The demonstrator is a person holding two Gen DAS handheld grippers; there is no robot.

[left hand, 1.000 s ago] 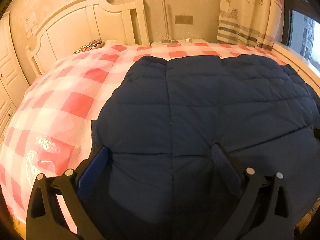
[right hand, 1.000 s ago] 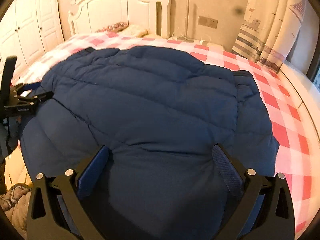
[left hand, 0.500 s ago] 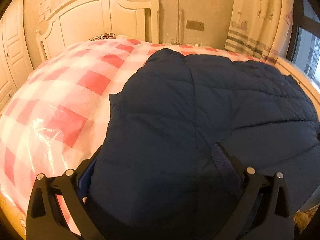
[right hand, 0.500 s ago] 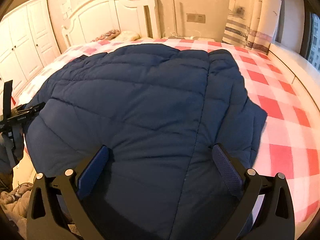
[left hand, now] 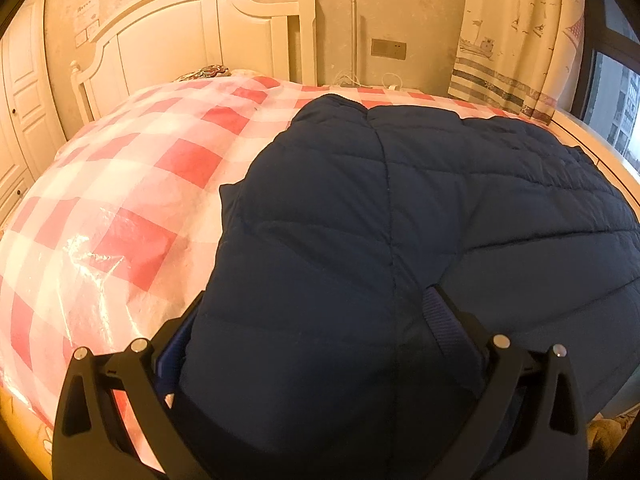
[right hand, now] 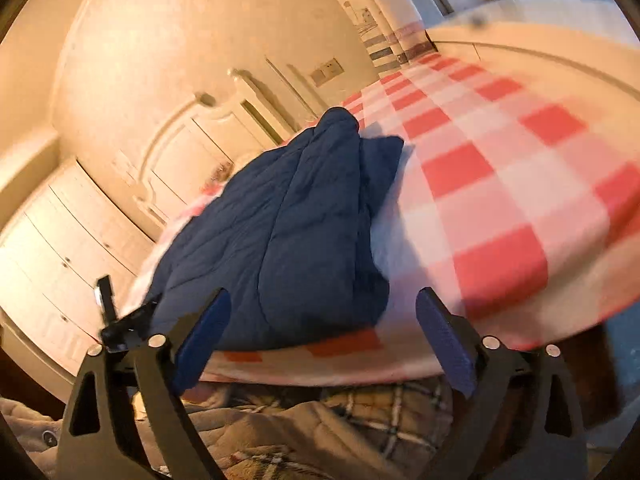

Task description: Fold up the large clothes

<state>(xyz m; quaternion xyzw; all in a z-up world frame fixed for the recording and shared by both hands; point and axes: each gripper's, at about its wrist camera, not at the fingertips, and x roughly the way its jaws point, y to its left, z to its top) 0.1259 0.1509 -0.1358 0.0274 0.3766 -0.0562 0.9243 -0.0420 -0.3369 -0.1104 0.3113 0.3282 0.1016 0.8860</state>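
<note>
In the left wrist view, the left gripper (left hand: 308, 320) has its fingers spread wide with the near hem of the navy quilted jacket (left hand: 400, 208) bulging up between them; the fabric lies between the pads, but whether they bite on it I cannot tell. The jacket runs lengthwise away from this claw toward the headboard (left hand: 192, 36), covering the side of the checked bedspread (left hand: 132, 184) nearer the curtain (left hand: 516, 32). In the right wrist view, tilted and blurred, the right gripper (right hand: 320, 332) hangs released and empty off the bed's edge, its pads apart, the jacket ahead and slightly toward the left gripper, which shows at the jacket's near corner (right hand: 120, 324). So the left claw is the nearer; the right must travel back to the hem before any fold. A plaid blanket (right hand: 320, 420) lies below, clear of the path.
</note>
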